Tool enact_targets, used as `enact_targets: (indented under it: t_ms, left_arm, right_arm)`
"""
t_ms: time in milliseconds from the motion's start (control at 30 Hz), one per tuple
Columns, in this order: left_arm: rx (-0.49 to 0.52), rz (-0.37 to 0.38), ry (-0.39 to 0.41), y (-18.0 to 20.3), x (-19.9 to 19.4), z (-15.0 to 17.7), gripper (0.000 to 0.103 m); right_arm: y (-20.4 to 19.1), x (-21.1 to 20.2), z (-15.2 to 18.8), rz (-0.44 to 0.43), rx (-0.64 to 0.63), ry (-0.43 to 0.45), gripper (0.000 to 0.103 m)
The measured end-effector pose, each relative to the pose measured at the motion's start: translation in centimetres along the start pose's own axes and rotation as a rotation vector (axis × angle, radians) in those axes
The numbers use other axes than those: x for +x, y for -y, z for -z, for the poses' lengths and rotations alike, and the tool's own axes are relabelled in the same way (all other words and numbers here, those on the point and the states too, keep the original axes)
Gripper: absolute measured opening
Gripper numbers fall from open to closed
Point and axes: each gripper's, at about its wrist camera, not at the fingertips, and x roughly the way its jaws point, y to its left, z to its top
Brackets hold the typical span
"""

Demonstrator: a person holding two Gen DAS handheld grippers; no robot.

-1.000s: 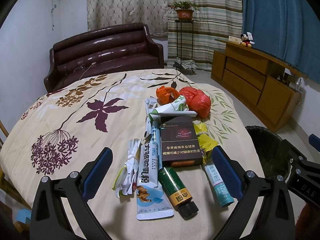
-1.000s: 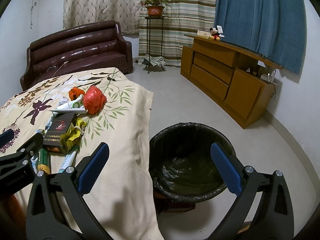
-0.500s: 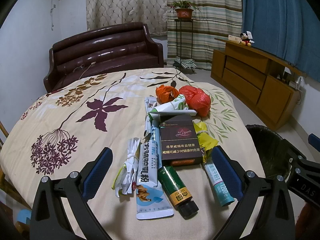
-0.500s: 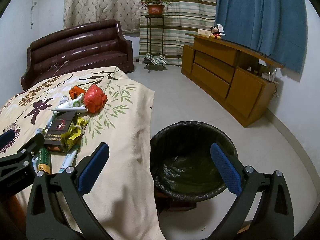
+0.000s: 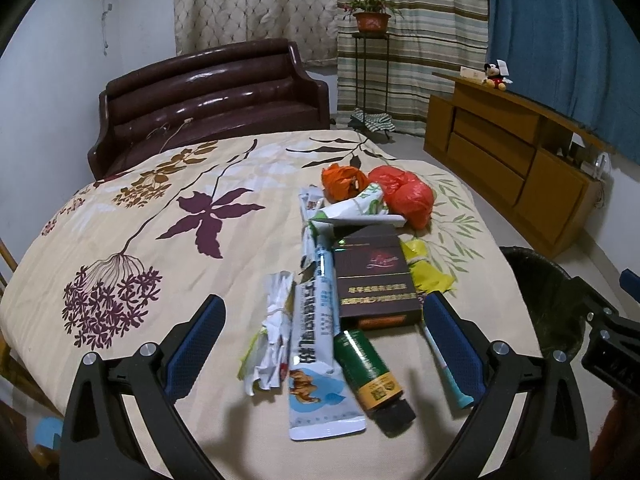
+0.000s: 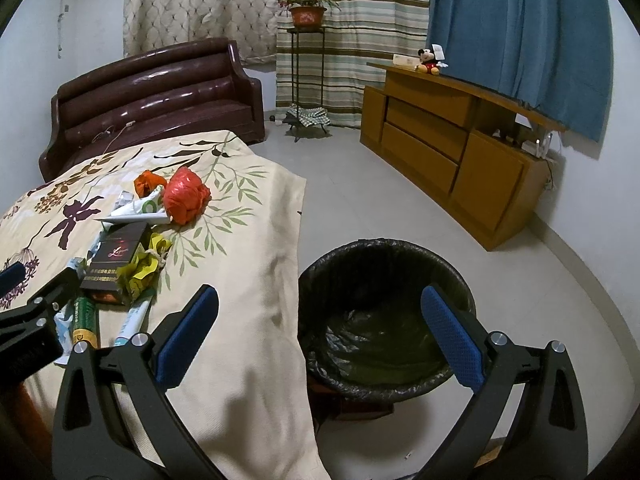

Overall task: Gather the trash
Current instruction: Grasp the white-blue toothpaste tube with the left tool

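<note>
Trash lies in a pile on the floral bedspread (image 5: 160,216): a dark cigarette box (image 5: 374,278), a green tube (image 5: 370,368), a blue-white pouch (image 5: 316,344), crumpled paper (image 5: 272,332), a yellow wrapper (image 5: 426,272), a red bag (image 5: 408,196) and an orange bag (image 5: 342,178). My left gripper (image 5: 320,336) hangs open just above the near end of the pile, holding nothing. My right gripper (image 6: 320,328) is open and empty over the bed edge and the black-lined bin (image 6: 384,320). The pile shows in the right wrist view too, with the cigarette box (image 6: 118,256).
The bin (image 5: 548,300) stands on the tiled floor right of the bed. A dark leather sofa (image 5: 212,100) sits behind the bed. A wooden cabinet (image 6: 452,148) lines the right wall, and a plant stand (image 6: 306,68) stands by the curtains.
Both grippers have drifted only slightly; the left one sits a touch closer to the pile. Nothing has been picked up or moved.
</note>
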Motion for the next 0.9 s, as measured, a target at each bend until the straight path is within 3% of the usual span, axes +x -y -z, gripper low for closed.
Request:
enact_targets:
  t_ms: [167,233,300,333,533,600,667,700,900]
  left_arm:
    - [0.006,-0.004,-0.006,-1.3,-0.2,0.2,0.096]
    - [0.007,-0.006,-0.012,-1.7,-0.2,0.2,0.096]
    - [0.001,-0.01,-0.025,-2.2,-0.1,0.3,0.096]
    - [-0.001,-0.014,-0.031,-2.4,0.0,0.4,0.096]
    - [-0.014,-0.019,-0.061,-3.5,0.8,0.2,0.096]
    - [-0.014,-0.024,-0.067,-3.7,1.1,0.1,0.093]
    - [-0.012,-0.012,-0.078,-3.9,1.4,0.1,0.078]
    - [-0.014,0.008,-0.089,-4.0,1.6,0.1,0.075]
    - [0.008,0.014,-0.087,-4.5,1.7,0.1,0.073]
  right_arm:
    - [-0.1,0.5,-0.2,-0.013,0.008,-0.007,0.098]
    - [-0.5,0.6,-0.2,-0.019,0.009,-0.013,0.094]
    - [-0.9,0.7,0.0,-0.026,0.011,-0.026,0.08]
    - [-0.9,0.9,0.0,-0.032,0.014,-0.036,0.079]
    - [-1.5,1.0,0.3,-0.049,0.015,-0.07,0.077]
    - [-1.6,1.0,0.3,-0.05,0.016,-0.071,0.077]
    - [-1.4,1.1,0.1,-0.05,0.016,-0.071,0.077]
    - [-1.5,1.0,0.2,-0.051,0.017,-0.072,0.077]
    - [-2.4,0.9,0.5,-0.058,0.01,-0.083,0.077]
